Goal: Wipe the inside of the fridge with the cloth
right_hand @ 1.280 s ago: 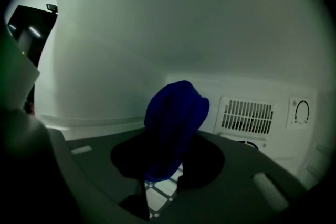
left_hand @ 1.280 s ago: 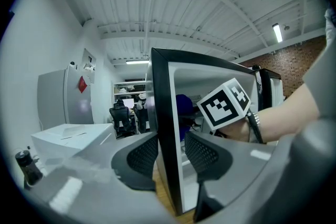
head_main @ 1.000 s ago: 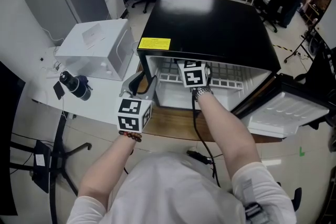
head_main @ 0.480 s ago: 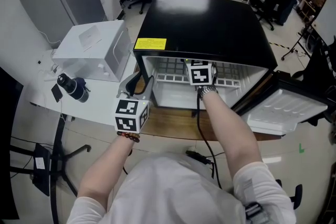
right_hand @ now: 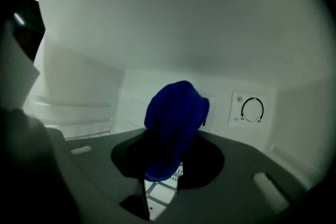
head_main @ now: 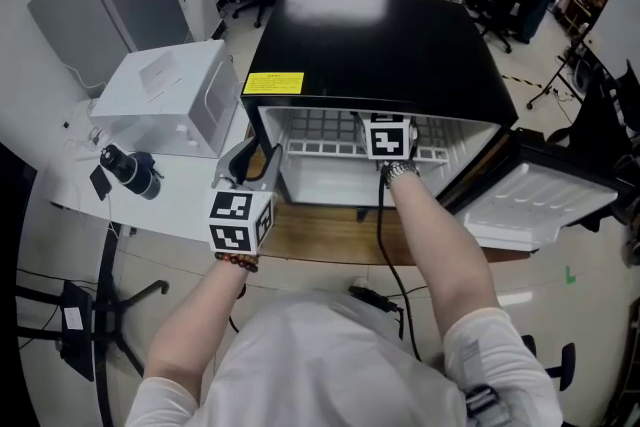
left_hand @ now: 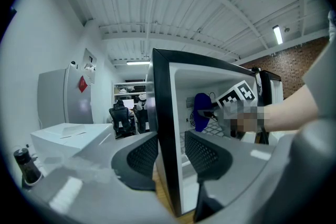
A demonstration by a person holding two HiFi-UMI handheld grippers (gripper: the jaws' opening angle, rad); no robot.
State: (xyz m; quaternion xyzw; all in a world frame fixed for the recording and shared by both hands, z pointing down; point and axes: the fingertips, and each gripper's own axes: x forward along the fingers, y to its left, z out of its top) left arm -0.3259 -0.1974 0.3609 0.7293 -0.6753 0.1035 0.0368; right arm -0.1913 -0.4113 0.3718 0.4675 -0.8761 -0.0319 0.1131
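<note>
The right gripper (right_hand: pixel 168 165) pinches the blue cloth (right_hand: pixel 176 123), bunched just above its jaws inside the fridge (head_main: pixel 370 35). The back wall (right_hand: pixel 173 34) lies ahead, the dial (right_hand: pixel 253 109) to the right. The left gripper (left_hand: pixel 168 157) clamps the side wall (left_hand: pixel 164 113). This looks like the wiping step, and the next move calls for pressing the cloth flat against that wall.

Gloss, plastic, wood and pile

The fridge (head_main: pixel 380 45) has a glossy black shell and a smooth white plastic lining; its wire shelf (head_main: pixel 320 128) looks white-coated. The cloth (right_hand: pixel 173 123) is deep blue, soft and nubbly. The board (head_main: pixel 310 235) beneath is bare, matt wood.
</note>
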